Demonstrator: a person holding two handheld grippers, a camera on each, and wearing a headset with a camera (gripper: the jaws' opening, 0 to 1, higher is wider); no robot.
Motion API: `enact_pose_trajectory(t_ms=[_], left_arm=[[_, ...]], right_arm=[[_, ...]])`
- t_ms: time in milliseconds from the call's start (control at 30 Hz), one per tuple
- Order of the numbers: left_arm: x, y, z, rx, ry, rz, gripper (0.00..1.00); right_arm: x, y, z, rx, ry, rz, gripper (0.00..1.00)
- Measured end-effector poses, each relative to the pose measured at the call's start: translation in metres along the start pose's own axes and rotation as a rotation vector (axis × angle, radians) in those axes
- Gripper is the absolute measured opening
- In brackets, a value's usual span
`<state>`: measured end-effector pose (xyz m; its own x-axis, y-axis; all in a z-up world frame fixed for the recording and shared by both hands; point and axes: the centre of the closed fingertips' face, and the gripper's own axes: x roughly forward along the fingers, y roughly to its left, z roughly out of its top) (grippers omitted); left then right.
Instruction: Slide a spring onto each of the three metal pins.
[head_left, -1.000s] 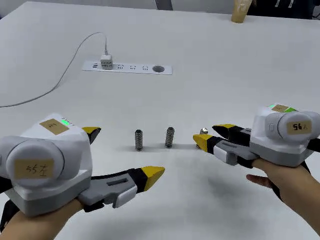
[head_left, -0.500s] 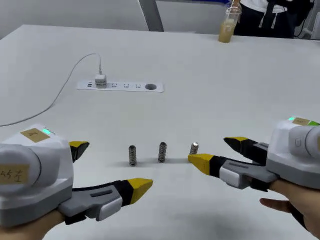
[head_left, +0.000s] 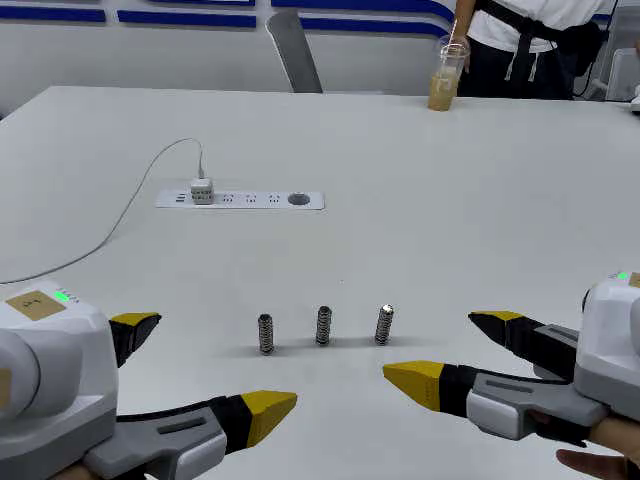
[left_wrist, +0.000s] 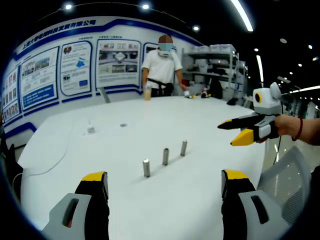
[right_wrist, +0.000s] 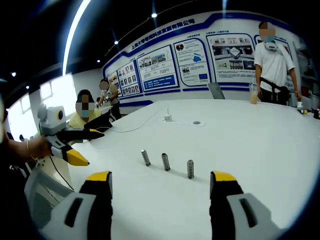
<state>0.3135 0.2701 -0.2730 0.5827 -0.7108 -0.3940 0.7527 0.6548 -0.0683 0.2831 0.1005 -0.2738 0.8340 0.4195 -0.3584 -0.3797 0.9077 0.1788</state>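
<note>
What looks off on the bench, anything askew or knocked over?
Only one small thing: in the head view the rightmost pin seems to lean slightly to the right, while the middle pin and left pin stand straight. The fisheye gripper views can't confirm the lean. Nothing fallen or spilled.

Yellow-tipped jaws; tan label (head_left: 34, 303), perhaps handwritten

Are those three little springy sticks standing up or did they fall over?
Standing up. The left pin, middle pin and right pin each stand on end on the table; none lies flat.
</note>
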Motion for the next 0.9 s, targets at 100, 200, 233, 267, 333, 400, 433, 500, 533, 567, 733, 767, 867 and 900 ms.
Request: enact_pose_trajectory(t_ms=[100, 200, 233, 267, 333, 400, 433, 500, 533, 567, 733, 767, 867, 900], left_arm=[[-0.006, 0.001, -0.001, -0.006, 0.001, 0.009, 0.97], [-0.011, 0.0, -0.005, 0.006, 0.011, 0.015, 0.99], [-0.012, 0.0, -0.006, 0.009, 0.013, 0.018, 0.99], [-0.013, 0.0, -0.007, 0.008, 0.012, 0.021, 0.99], [-0.015, 0.0, -0.008, -0.009, 0.006, 0.022, 1.0], [-0.016, 0.0, -0.009, -0.015, 0.006, 0.022, 1.0], [-0.017, 0.0, -0.011, -0.013, 0.01, 0.024, 1.0], [-0.017, 0.0, -0.012, -0.011, 0.011, 0.023, 1.0], [-0.018, 0.0, -0.012, -0.01, 0.011, 0.023, 1.0], [-0.018, 0.0, -0.012, -0.009, 0.01, 0.022, 1.0], [-0.017, -0.002, -0.012, -0.002, 0.014, 0.018, 1.0], [-0.017, -0.003, -0.012, 0.0, 0.014, 0.016, 1.0], [-0.016, -0.003, -0.011, 0.001, 0.011, 0.014, 1.0], [-0.016, -0.003, -0.011, 0.0, 0.011, 0.013, 1.0]], right_arm=[[-0.005, 0.004, -0.006, 0.007, 0.002, 0.005, 0.83], [-0.009, 0.008, -0.011, 0.003, -0.008, 0.001, 0.85], [-0.01, 0.01, -0.013, 0.003, -0.009, 0.002, 0.85], [-0.011, 0.012, -0.014, 0.002, -0.009, 0.004, 0.85], [-0.013, 0.014, -0.016, -0.002, -0.007, 0.005, 0.86], [-0.015, 0.017, -0.018, -0.006, -0.005, 0.003, 0.88], [-0.016, 0.018, -0.019, -0.013, -0.001, 0.004, 0.88], [-0.018, 0.02, -0.021, -0.017, 0.002, 0.003, 0.9], [-0.019, 0.02, -0.022, -0.018, 0.004, 0.003, 0.9], [-0.019, 0.02, -0.023, -0.017, 0.006, 0.002, 0.9], [-0.022, 0.017, -0.026, -0.009, 0.006, -0.013, 0.92], [-0.022, 0.017, -0.025, -0.011, 0.006, -0.016, 0.93], [-0.023, 0.016, -0.026, -0.017, 0.009, -0.021, 0.94], [-0.024, 0.016, -0.026, -0.02, 0.013, -0.021, 0.94]])
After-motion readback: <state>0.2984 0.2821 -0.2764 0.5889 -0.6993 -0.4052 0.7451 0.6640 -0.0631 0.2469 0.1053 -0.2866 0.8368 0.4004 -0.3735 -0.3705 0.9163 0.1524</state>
